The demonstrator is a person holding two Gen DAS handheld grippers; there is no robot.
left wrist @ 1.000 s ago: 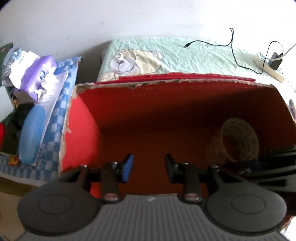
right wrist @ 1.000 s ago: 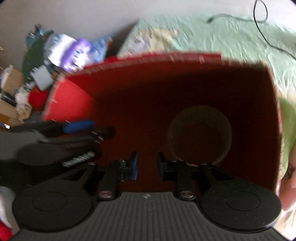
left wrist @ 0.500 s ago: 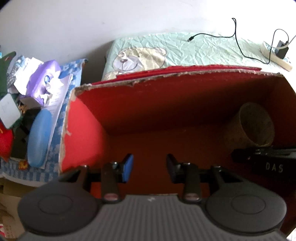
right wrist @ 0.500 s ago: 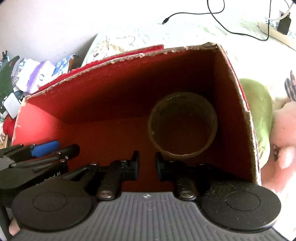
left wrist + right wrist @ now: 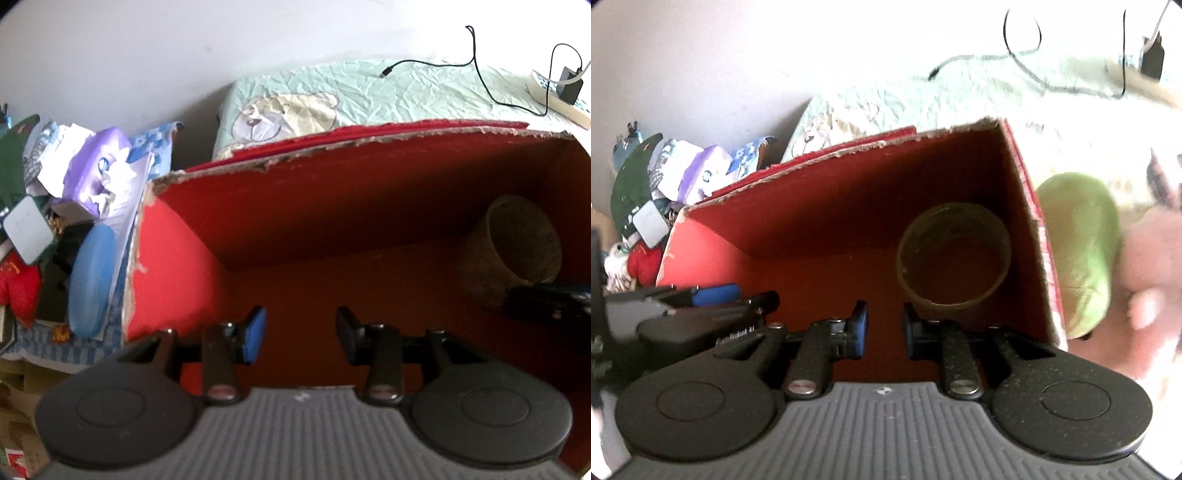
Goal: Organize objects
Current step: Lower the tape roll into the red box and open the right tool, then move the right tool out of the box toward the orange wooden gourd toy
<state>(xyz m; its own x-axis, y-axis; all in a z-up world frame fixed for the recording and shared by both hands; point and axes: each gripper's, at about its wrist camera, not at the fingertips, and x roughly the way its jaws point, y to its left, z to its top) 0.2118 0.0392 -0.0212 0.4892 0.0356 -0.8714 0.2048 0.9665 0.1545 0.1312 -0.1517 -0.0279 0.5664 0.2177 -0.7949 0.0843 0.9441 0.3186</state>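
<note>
A red open cardboard box (image 5: 173, 266) (image 5: 701, 251) stands on a bed. A brown woven basket (image 5: 517, 240) (image 5: 955, 254) sits upright in its right corner. My left gripper (image 5: 297, 338) is open and empty over the box's near edge; it also shows at the left of the right wrist view (image 5: 716, 295). My right gripper (image 5: 884, 330) is open with a narrow gap, empty, above the near edge just left of the basket. Its fingers (image 5: 546, 299) show at the right of the left wrist view.
A green plush (image 5: 1078, 251) and a pink plush (image 5: 1152, 273) lie right of the box. A cluttered pile with a purple tissue pack (image 5: 94, 170) and a blue case (image 5: 92, 280) lies to the left. A cable (image 5: 480, 70) and power strip (image 5: 557, 99) lie on the sheet behind.
My right gripper has drawn back and up from the box, so the basket looks smaller and more of the bed shows. My left gripper has barely moved.
</note>
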